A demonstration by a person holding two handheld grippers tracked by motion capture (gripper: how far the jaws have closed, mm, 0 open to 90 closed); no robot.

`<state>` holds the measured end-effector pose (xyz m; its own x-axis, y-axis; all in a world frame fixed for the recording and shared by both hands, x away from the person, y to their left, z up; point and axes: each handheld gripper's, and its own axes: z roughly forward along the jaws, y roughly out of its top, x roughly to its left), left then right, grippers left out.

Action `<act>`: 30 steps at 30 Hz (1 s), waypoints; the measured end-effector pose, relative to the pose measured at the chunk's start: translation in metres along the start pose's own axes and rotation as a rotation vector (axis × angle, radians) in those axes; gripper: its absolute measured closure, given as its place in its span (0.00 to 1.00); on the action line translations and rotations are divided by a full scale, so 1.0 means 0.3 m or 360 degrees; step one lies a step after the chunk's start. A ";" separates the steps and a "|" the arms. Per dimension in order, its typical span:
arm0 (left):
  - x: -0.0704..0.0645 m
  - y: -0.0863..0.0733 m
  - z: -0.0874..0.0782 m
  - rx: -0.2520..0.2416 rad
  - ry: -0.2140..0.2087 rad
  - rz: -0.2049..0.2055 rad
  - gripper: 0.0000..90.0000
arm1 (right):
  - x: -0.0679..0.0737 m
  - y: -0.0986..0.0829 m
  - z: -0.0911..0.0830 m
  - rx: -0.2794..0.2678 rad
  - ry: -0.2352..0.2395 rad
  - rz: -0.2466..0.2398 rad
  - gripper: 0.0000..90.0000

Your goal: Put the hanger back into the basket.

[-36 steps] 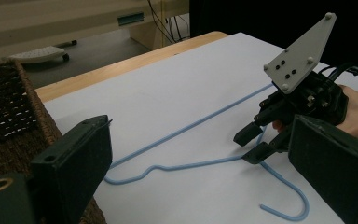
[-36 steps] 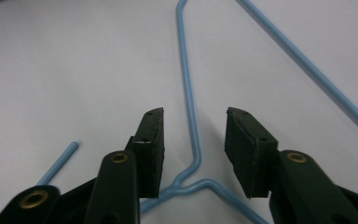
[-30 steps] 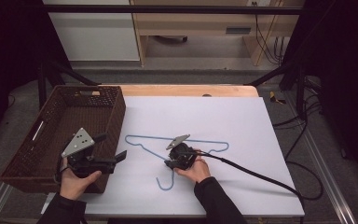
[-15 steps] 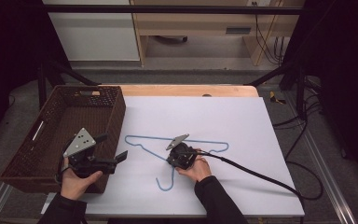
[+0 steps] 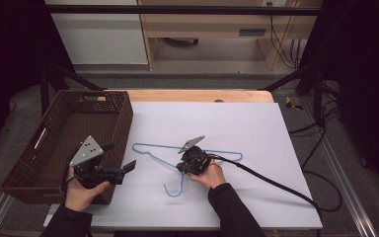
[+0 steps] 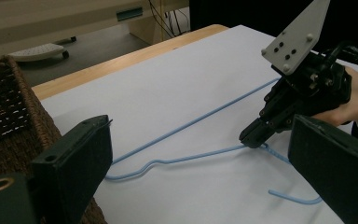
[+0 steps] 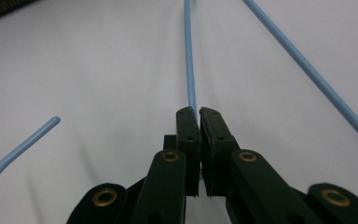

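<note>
Two grippers work here: the right gripper point(image 5: 182, 167), mid-frame in the high view, has its jaws pinched on the blue hanger point(image 5: 150, 150) lying on the white table point(image 5: 256, 128). The left gripper point(image 5: 128, 167) waits open beside the basket point(image 5: 121, 116). The grasp step looks done; next comes a lift toward the basket, I'd judge.

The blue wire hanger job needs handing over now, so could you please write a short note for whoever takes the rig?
Right tongs: shut on the thin blue wire clothes hanger, gripping it near the neck, just above the hook.
Left tongs: open, holding nothing, raised beside the dark brown woven basket.
Things: the hanger lies flat on the white table sheet, hook toward the person; the basket stands at the table's left edge.
Done: hanger gripped.
Left: it is not yet lifted; probably it goes to the basket, with the left tongs free to help.
</note>
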<state>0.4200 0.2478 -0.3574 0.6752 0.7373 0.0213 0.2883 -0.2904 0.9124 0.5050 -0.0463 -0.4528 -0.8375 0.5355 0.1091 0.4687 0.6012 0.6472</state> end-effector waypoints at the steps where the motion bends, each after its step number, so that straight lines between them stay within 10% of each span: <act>1: -0.001 0.000 0.002 0.0009 -0.0002 0.0005 0.07 | -0.005 0.007 -0.014 0.0002 0.0011 0.0013 0.98; 9: -0.022 -0.003 0.032 0.0094 -0.0008 0.0121 0.07 | -0.024 0.025 -0.055 0.0020 0.0077 0.0034 0.98; 30: -0.163 0.038 0.165 0.0495 -0.0112 0.0683 0.15 | -0.029 0.043 -0.130 0.0044 0.0157 0.0010 0.98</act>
<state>0.4240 0.1782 -0.3682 0.8174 0.4729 0.3289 0.1564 -0.7318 0.6634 0.5075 -0.0663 -0.4161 -0.8573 0.4793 0.1878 0.4807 0.6148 0.6253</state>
